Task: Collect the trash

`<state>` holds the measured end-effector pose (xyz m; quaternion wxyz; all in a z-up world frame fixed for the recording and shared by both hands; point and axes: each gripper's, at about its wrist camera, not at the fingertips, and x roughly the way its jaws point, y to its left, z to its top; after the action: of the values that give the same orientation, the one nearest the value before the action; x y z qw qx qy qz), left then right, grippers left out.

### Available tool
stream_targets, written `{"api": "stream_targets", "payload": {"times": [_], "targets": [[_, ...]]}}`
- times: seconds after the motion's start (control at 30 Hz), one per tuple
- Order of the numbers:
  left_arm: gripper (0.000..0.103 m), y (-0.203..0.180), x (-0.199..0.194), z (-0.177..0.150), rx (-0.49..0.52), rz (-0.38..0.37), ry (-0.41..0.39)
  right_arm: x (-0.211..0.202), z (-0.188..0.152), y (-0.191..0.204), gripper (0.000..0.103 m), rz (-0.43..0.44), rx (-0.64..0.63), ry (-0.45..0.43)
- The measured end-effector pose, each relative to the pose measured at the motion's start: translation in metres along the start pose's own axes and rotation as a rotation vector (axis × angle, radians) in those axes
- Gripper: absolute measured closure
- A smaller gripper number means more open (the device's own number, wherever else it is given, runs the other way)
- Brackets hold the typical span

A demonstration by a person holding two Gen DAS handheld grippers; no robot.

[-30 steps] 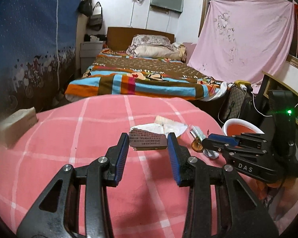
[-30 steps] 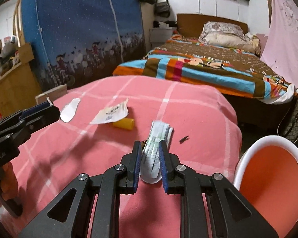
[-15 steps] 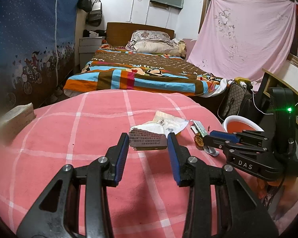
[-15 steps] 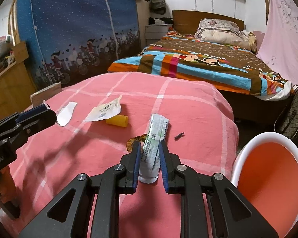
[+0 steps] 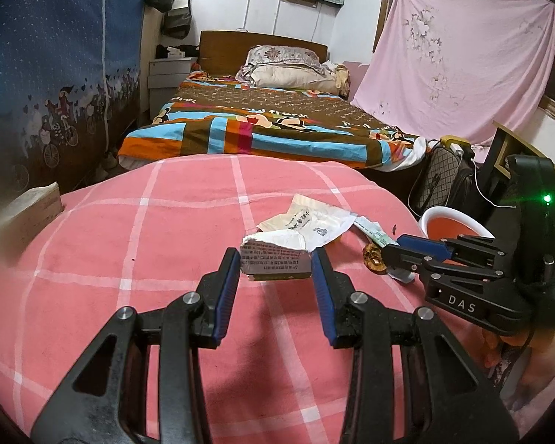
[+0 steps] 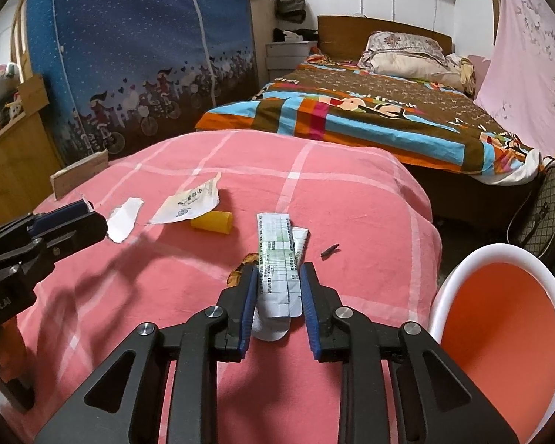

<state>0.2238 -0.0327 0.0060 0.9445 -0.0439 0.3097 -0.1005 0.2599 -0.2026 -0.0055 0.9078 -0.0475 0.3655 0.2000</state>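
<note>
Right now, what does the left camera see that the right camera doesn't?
Only the left camera: the print on the torn box pinched in the left gripper. Only the right camera: the yellow tube and the wooden cabinet. Both: the pink blanket, the white wrapper, the orange bin, and the long packet between the right gripper's opening jaws.
</note>
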Motion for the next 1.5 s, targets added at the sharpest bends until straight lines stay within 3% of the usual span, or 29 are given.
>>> {"api": "stream_targets", "payload": {"times": [0.17,0.4,0.7,0.87,1.0,1.27,1.5], "targets": [[0.079,0.0,0.0,0.0,0.001,0.001,-0.001,0.001,0.0,0.003,0.083,-0.005,-0.015,-0.002],[0.079,-0.005,-0.007,0.001,0.026,0.013,-0.041,-0.021,-0.001,0.001,0.083,-0.008,0.0,-0.114],[0.079,-0.034,-0.022,0.012,0.082,-0.013,-0.163,-0.079,0.001,-0.016,0.083,-0.011,0.044,-0.42],[0.079,-0.065,-0.031,0.025,0.145,-0.075,-0.277,-0.113,-0.001,-0.034,0.083,-0.069,0.077,-0.583],[0.079,-0.092,-0.036,0.032,0.204,-0.138,-0.349,-0.132,-0.006,-0.057,0.083,-0.119,0.125,-0.654],[0.079,-0.136,-0.026,0.036,0.294,-0.274,-0.363,-0.152,-0.022,-0.099,0.083,-0.221,0.242,-0.678],[0.079,-0.161,-0.004,0.032,0.32,-0.369,-0.263,-0.159,-0.036,-0.124,0.082,-0.313,0.33,-0.626]]}}
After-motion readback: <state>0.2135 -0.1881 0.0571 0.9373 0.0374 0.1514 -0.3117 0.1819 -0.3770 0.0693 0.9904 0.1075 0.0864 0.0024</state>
